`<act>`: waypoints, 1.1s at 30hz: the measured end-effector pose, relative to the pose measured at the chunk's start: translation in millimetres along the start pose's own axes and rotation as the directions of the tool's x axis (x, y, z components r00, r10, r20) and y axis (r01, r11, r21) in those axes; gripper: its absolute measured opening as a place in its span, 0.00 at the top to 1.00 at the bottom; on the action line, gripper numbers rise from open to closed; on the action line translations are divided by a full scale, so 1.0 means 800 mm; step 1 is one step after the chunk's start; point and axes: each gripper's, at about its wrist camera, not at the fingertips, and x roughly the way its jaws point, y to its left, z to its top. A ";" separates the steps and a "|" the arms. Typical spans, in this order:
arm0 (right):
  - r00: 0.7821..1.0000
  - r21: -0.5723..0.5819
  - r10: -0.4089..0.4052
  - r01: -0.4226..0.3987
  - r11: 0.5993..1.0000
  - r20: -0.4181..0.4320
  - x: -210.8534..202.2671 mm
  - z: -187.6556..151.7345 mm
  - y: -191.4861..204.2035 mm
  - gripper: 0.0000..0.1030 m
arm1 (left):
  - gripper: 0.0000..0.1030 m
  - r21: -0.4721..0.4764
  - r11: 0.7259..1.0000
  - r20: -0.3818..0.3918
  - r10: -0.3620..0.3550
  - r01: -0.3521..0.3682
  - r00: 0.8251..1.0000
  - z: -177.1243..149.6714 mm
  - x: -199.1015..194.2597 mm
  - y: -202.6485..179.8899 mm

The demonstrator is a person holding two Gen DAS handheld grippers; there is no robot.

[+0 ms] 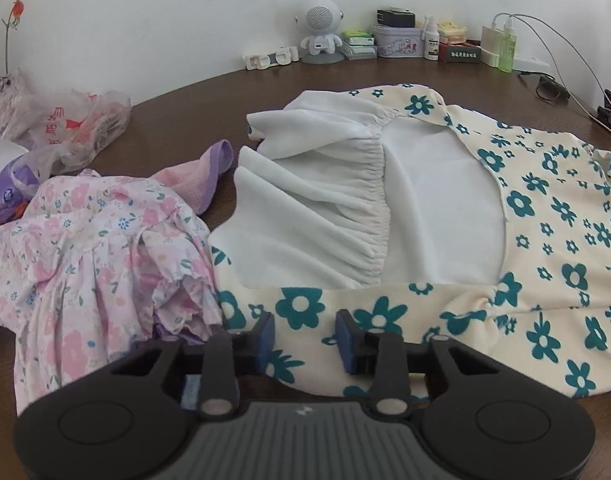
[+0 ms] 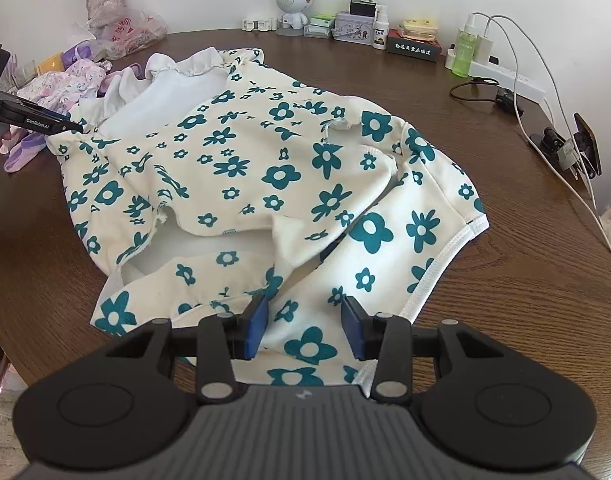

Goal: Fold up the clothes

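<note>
The flowery dress (image 2: 265,168) lies spread in the middle of the table (image 2: 505,280), partly folded over. The left gripper (image 1: 304,334) and right gripper (image 2: 304,326) sit low over its near edge, jaws wide apart, holding nothing, likely ready to pinch. A pink pile (image 1: 97,248) waits at the left.

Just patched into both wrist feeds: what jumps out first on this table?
A cream garment with teal flowers sprawls across the middle of the brown table, its white lining turned up at the far end. Both the left gripper and the right gripper are open over its near edges. A crumpled pink floral garment lies beside it on the left.
</note>
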 end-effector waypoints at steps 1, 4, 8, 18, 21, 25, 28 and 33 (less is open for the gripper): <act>1.000 0.000 -0.002 0.002 1.000 0.000 0.001 0.000 -0.001 0.57 | 0.80 0.007 1.000 -0.006 -0.004 0.004 1.000 -0.002 -0.003 -0.002; 1.000 0.011 0.005 -0.005 1.000 -0.003 0.003 0.000 -0.006 0.55 | 0.94 0.050 0.999 -0.015 0.002 -0.001 1.000 -0.011 -0.012 -0.018; 1.000 0.013 0.001 -0.001 1.000 -0.011 0.002 -0.001 -0.016 0.55 | 1.00 0.086 0.996 -0.021 0.006 -0.005 1.000 -0.028 -0.027 -0.041; 0.992 -0.029 -0.116 0.115 0.993 -0.044 -0.001 0.008 -0.061 0.55 | 1.00 0.082 0.995 -0.017 -0.057 0.058 0.998 -0.069 -0.079 -0.076; 0.992 0.016 -0.118 0.119 0.993 -0.037 0.001 0.015 -0.078 0.61 | 0.89 0.029 0.996 0.009 -0.079 0.079 0.997 -0.070 -0.094 -0.069; 0.999 0.066 -0.037 0.035 0.997 0.023 -0.009 0.018 -0.071 0.63 | 0.68 -0.041 0.994 0.046 -0.104 0.106 0.994 -0.070 -0.114 -0.061; 0.999 0.049 -0.016 0.014 0.999 0.041 -0.009 0.014 -0.050 0.62 | 0.61 -0.057 0.996 0.053 -0.066 0.069 0.996 -0.061 -0.111 -0.050; 0.999 0.066 -0.026 0.023 0.998 0.045 0.001 0.005 -0.031 0.62 | 0.62 -0.058 0.996 0.023 -0.062 0.064 0.998 -0.058 -0.079 -0.043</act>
